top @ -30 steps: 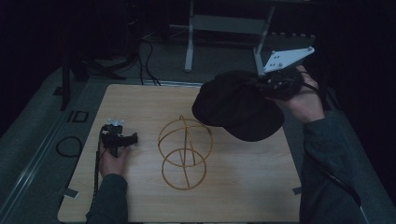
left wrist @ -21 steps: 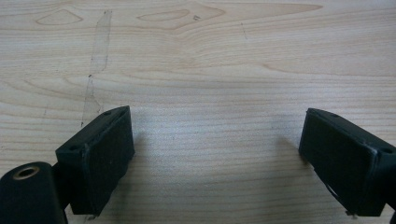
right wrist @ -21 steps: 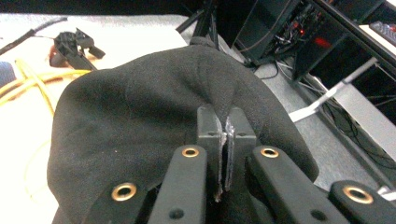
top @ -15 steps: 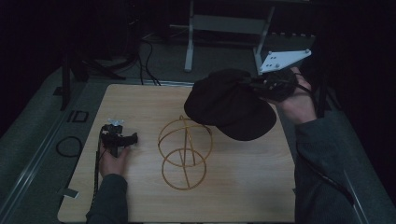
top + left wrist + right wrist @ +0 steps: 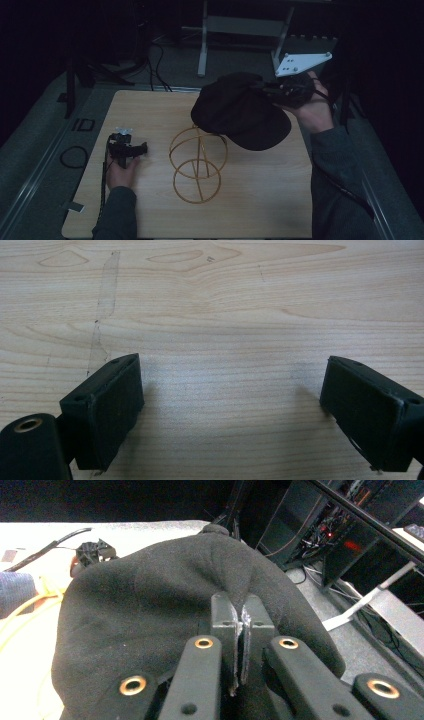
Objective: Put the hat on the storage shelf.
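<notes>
Forearms come in from the near edge of the wooden bench (image 5: 150,220), and the left hand rests low on the left part of the board with the left tongs (image 5: 131,149) lying close to the wood. In the left gripper view those tongs (image 5: 230,405) stand spread wide over bare grain, with nothing between the jaws.

Near the middle of the bench sits a gold wire stand (image 5: 197,162), a round ring at the base and crossed hoops rising into a rough ball shape. It looks thin and light, so I judge that a careless brush could tip or slide it.

Farther back and to the right, the right tongs (image 5: 272,90) hold a black cap (image 5: 235,112) in the air, above the far right part of the bench and overlapping the upper right of the stand as seen from above; whether cloth touches wire I cannot tell. The right gripper view shows the right tongs (image 5: 239,625) pressed together on a pinched fold of the cap (image 5: 150,605).

The cap reads as soft, matte cloth: light, limp in the crown, unlikely to slip from a firm pinch and not fragile. The brim looks stiffer and hangs toward the person. A pinch at the crown lets the rest droop, so a hold near the rim or brim would probably steer it better. A free hand steadying the stand would likely help.
</notes>
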Motion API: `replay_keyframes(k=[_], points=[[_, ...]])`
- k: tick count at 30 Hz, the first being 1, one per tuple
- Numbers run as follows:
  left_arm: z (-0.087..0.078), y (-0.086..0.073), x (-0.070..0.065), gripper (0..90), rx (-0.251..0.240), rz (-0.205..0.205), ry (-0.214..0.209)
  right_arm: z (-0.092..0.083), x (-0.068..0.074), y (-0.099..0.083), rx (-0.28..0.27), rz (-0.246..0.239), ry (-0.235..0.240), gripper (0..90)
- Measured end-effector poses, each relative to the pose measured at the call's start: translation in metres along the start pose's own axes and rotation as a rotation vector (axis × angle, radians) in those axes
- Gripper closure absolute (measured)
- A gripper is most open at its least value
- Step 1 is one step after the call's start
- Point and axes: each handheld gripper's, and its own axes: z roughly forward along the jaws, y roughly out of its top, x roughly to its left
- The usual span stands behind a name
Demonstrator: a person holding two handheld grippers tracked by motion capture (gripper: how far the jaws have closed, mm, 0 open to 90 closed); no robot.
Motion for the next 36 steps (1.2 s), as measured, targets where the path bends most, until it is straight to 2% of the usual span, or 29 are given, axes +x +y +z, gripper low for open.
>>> replay_keyframes(k=[36], points=[[0.0,0.0,0.0,10.1,0.0,-0.001,0.001,0.004,0.019,0.023,-0.079,-0.026,0.095,87.4]])
